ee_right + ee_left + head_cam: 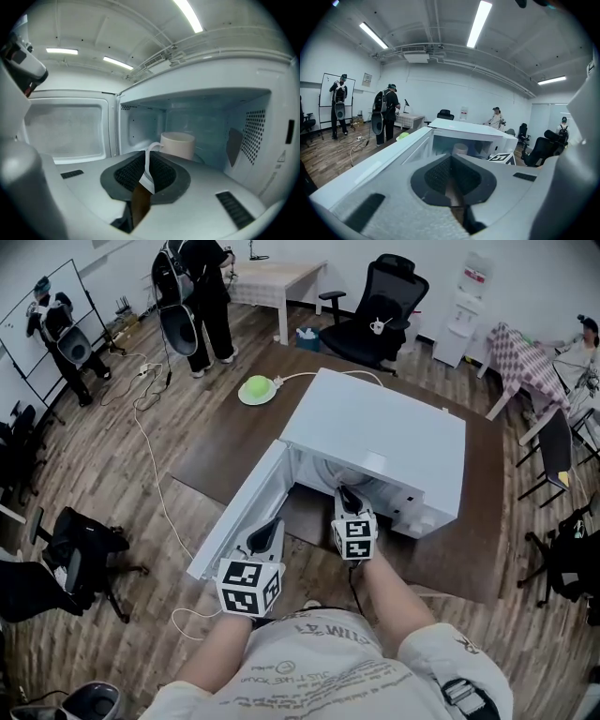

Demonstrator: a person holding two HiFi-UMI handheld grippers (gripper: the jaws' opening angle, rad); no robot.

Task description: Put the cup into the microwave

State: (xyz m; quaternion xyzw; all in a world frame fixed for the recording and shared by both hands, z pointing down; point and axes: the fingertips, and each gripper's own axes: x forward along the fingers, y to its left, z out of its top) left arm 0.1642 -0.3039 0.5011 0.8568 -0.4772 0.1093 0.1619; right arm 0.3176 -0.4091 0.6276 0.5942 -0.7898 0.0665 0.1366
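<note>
Left gripper (272,526): jaws pressed together with nothing between, held just beside the open white door (239,512).
Right gripper (146,164): placed inside the cavity, jaws clamped on the thin looped handle.
Cream cylindrical cup (178,144): plain, upright, seated inside the white boxy microwave (384,432).
Dark brown worktop (469,549): the microwave is carried on it.

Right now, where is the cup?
In the right gripper view the cup is inside the microwave, just ahead of the right gripper, whose jaws pinch its handle.
</note>
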